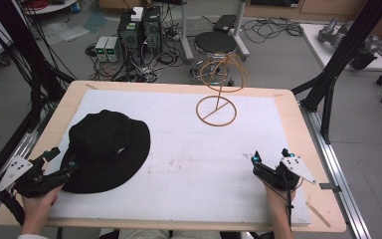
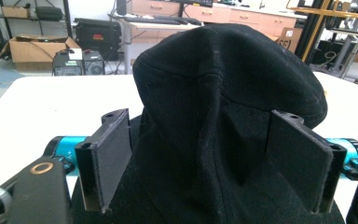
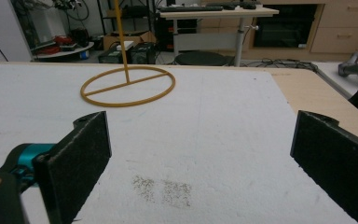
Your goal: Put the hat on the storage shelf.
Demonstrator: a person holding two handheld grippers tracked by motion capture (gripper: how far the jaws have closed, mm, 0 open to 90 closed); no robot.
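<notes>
High view first: no brand, label or legible writing can be made out on anything on the table, and the print on the cardboard boxes at the back of the left gripper view is too blurred to read

On the left half of the white foam sheet (image 1: 194, 149) that covers the light wooden table (image 1: 291, 114) lies a black fabric bucket hat with a wide floppy brim (image 1: 105, 149). Its brim spreads flat on the sheet; its crown stands up, soft and creased, with a deep vertical fold down the side facing the left gripper and a row of stitching running round it, as the left gripper view shows (image 2: 223, 107)

The left gripper (image 1: 65, 167), held in the person's left hand (image 1: 35, 204) at the near left corner of the table, points towards the hat with its tips over the near edge of the brim. In the left gripper view its two black padded jaws stand apart on either side of the crown, spread wide and gripping nothing, though whether the pads touch the cloth is unclear

The right gripper (image 1: 269, 158), in the person's right hand (image 1: 277, 199), sits low near the right front of the sheet, well apart from the hat. Its jaws are released and wide, with bare foam between them, pointing towards the thin tan wire stand with a ring base (image 1: 217, 110) (image 3: 127, 86) at the far side
</notes>
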